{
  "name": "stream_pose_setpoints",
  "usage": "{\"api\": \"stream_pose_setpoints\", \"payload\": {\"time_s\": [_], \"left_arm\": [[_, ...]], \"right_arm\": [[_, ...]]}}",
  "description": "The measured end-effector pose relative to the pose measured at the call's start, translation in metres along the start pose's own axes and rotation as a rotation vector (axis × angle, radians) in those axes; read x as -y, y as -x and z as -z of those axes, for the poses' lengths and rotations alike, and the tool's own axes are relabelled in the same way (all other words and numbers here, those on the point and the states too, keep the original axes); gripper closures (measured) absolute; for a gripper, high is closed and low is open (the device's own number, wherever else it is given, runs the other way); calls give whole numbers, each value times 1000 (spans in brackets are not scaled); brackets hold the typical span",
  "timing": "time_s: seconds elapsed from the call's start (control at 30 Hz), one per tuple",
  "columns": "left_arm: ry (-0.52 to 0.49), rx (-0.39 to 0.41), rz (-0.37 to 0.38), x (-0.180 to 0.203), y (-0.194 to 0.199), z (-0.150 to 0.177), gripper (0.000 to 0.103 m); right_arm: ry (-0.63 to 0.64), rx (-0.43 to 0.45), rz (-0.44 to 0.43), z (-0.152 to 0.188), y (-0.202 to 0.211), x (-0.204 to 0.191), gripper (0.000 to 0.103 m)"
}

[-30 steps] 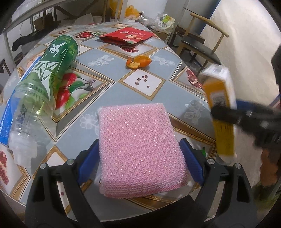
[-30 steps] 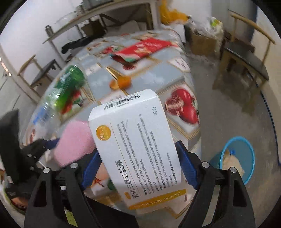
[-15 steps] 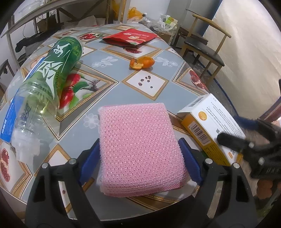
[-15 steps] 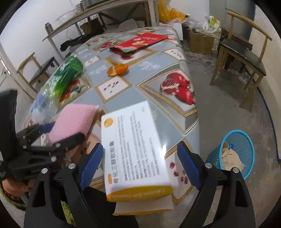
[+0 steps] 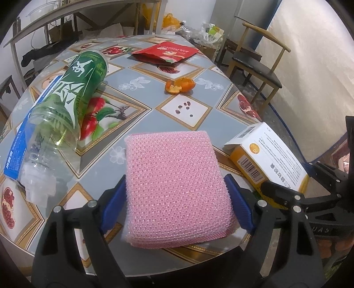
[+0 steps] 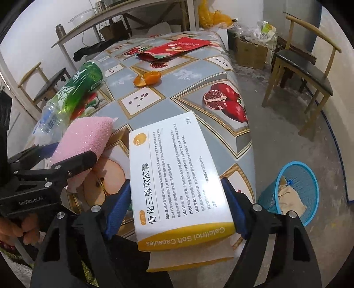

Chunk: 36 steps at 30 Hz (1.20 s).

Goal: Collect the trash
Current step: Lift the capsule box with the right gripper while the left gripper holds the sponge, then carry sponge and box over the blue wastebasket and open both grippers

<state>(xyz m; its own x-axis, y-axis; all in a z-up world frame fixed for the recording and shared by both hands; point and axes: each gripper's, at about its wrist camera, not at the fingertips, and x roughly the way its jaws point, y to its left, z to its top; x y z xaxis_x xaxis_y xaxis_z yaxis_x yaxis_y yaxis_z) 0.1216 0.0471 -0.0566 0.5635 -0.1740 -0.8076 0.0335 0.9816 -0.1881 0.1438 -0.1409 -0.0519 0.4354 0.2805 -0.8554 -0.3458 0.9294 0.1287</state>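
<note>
A round table (image 5: 141, 115) wears a fruit-patterned oilcloth. A wooden chair with a dark seat (image 6: 303, 73) stands on the bare concrete floor (image 6: 276, 133) near a pale wall (image 5: 314, 73). Shelving (image 6: 124, 15), perhaps a workbench, runs behind.

Bare tablecloth (image 5: 141, 137) lies ahead of me, hemmed by the bottle (image 5: 66, 115) left and box (image 5: 265, 155) right.

Left claw (image 5: 177, 195) and right claw (image 6: 177, 206) sit side by side, each clamped around something.
</note>
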Motion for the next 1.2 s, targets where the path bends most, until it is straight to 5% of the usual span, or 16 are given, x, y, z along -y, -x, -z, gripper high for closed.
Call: {"api": "stream_pose_setpoints", "payload": {"time_s": [1.2], "left_arm": [[-65, 70, 51, 39, 28, -9, 23]], "right_arm": [[-231, 156, -94, 15, 46, 59, 29]]}}
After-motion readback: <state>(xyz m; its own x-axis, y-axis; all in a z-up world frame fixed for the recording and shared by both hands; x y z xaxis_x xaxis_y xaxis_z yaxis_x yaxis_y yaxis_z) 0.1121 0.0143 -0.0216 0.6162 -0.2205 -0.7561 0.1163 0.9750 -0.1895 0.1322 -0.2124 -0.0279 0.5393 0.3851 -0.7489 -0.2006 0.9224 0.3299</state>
